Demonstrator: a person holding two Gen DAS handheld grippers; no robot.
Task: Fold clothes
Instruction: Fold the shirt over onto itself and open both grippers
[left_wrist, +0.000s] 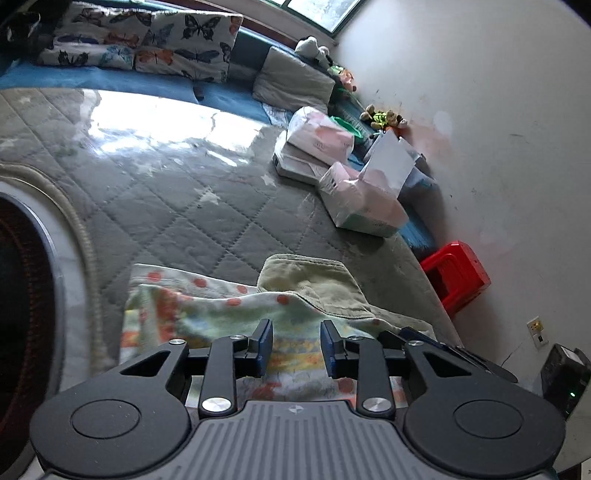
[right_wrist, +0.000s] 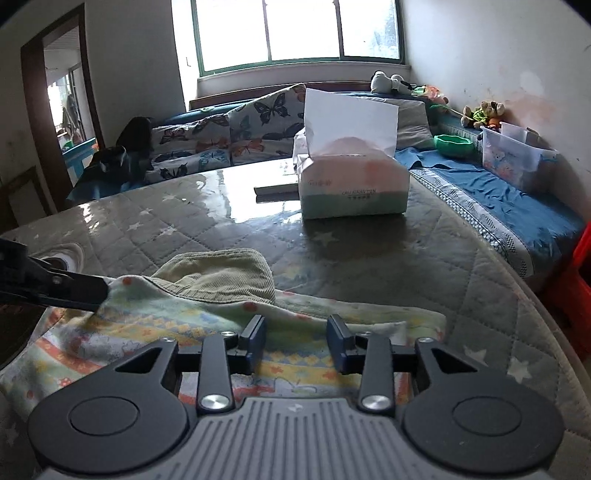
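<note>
The clothes (right_wrist: 207, 314) lie in a small heap on the near edge of a grey quilted table (right_wrist: 424, 266) with little white stars on it. There are two pieces. The bottom one is a soft, pale cloth (left_wrist: 207, 317) with orange dots and bands of yellow, blue and orange shapes. It is spread out but wrinkly, and its far edge is folded over. On top of it sits a green piece (left_wrist: 314, 284) with thin ribs like corduroy. It is bunched up, and one part pokes out past the dotted cloth toward the middle of the table.

The left claw (left_wrist: 296, 349) is spread open, with its blue fingers (left_wrist: 265, 345) just above the dotted cloth. It pinches nothing. In the right view, the left claw's dark tip touches the left edge of the dotted cloth.

The right claw (right_wrist: 297, 341) is spread open too. Its blue fingers (right_wrist: 338, 341) hang over the near side of the patterned cloth and hold nothing.

Farther back on the table stands a tissue box (right_wrist: 352, 184) with a white tissue sticking up. A red stool (left_wrist: 456, 277) sits on the floor beside the table, near the white wall.
</note>
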